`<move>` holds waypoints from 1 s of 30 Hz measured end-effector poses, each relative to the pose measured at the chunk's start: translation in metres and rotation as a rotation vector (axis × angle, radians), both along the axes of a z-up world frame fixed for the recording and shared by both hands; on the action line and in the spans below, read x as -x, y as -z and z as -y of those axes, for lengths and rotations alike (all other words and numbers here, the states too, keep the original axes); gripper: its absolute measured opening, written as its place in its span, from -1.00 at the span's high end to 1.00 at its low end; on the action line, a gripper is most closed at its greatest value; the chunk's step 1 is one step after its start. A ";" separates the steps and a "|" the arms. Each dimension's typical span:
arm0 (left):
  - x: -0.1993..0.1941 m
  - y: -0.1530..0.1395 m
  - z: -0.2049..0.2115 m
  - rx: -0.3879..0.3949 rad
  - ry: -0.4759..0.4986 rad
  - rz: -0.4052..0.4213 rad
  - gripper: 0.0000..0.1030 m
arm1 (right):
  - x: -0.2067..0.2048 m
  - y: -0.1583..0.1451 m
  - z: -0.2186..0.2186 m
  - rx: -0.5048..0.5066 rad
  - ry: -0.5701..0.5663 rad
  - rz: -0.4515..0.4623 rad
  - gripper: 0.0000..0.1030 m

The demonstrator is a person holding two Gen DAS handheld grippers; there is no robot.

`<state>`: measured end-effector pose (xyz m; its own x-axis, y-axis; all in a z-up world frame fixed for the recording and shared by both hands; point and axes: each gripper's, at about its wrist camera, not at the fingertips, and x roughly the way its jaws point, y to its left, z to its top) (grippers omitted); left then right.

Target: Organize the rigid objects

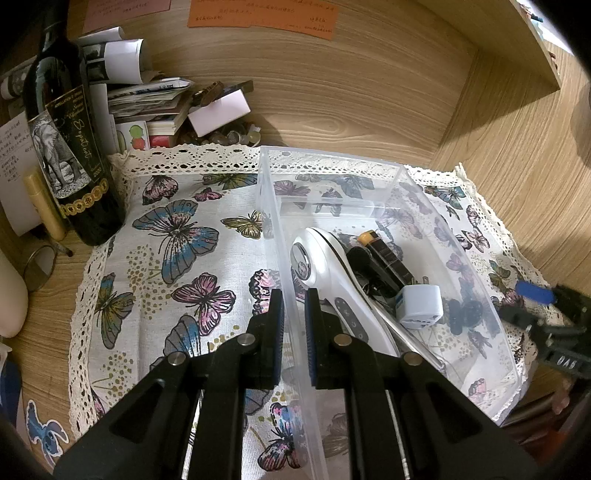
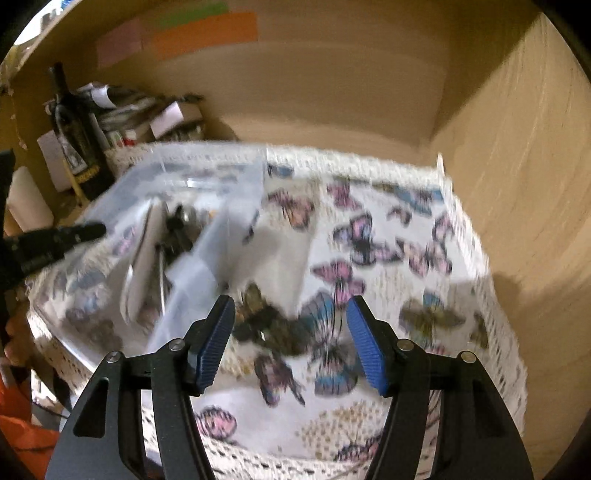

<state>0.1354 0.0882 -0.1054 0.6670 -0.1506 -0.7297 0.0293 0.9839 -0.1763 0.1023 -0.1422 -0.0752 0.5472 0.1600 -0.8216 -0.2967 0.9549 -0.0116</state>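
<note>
Our left claw [image 1: 294, 314] pinches the left wall of the clear bin [image 1: 391, 173], which holds the gathered gadgets on the butterfly cloth [image 1: 177, 236]. Our right claw [image 2: 290, 332] hovers wide open, empty. Next we likely reposition the bin.

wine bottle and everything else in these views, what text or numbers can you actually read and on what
"2020", gold, low on the wine bottle label.
A gold script word on that label, roughly "Bopolant"; uncertain.
"APPELLATION" begins the small line across the label's top; the rest is too small.
Handwriting on the orange note: too small to read.
Handwriting on the white paper beside the bottle: illegible.
Right wrist view: blurred, nothing readable.
</note>
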 end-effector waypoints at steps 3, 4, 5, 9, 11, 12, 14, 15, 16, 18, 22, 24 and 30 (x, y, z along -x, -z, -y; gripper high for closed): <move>0.000 0.000 0.000 -0.003 0.000 0.000 0.81 | 0.003 0.014 0.004 -0.008 0.011 -0.040 -0.16; 0.000 0.000 0.000 -0.005 0.000 0.000 0.81 | 0.004 0.018 0.005 -0.011 0.016 -0.051 -0.16; 0.000 0.000 0.000 -0.006 -0.001 0.000 0.81 | 0.004 0.022 0.006 -0.015 0.020 -0.062 -0.16; 0.000 0.000 0.000 -0.009 -0.001 -0.001 0.81 | 0.002 0.035 0.006 -0.024 0.024 -0.092 -0.16; 0.000 0.000 0.000 -0.008 -0.001 0.000 0.81 | -0.001 0.040 0.005 -0.024 0.020 -0.095 -0.16; 0.000 0.000 0.000 -0.009 -0.001 0.000 0.81 | -0.003 0.042 0.004 -0.024 0.016 -0.097 -0.16; 0.000 0.000 0.000 -0.008 -0.001 0.000 0.81 | -0.007 0.044 0.001 -0.030 0.002 -0.101 -0.16; 0.000 0.000 0.000 -0.009 -0.001 0.000 0.81 | -0.009 0.046 -0.001 -0.032 -0.010 -0.104 -0.15; 0.000 0.000 0.000 -0.009 -0.001 0.000 0.81 | -0.010 0.047 -0.003 -0.032 -0.018 -0.101 -0.12; 0.000 0.000 0.000 -0.009 0.000 0.000 0.81 | -0.013 0.049 -0.007 -0.026 -0.029 -0.095 0.02; 0.000 0.000 0.000 -0.008 0.000 0.000 0.81 | -0.015 0.051 -0.009 -0.034 -0.047 -0.098 0.38; 0.000 0.000 0.000 -0.009 0.000 0.000 0.81 | -0.013 0.049 -0.008 -0.025 -0.048 -0.086 0.38; 0.000 0.000 0.000 -0.008 0.000 0.000 0.81 | -0.010 0.034 0.001 -0.009 -0.019 -0.035 0.38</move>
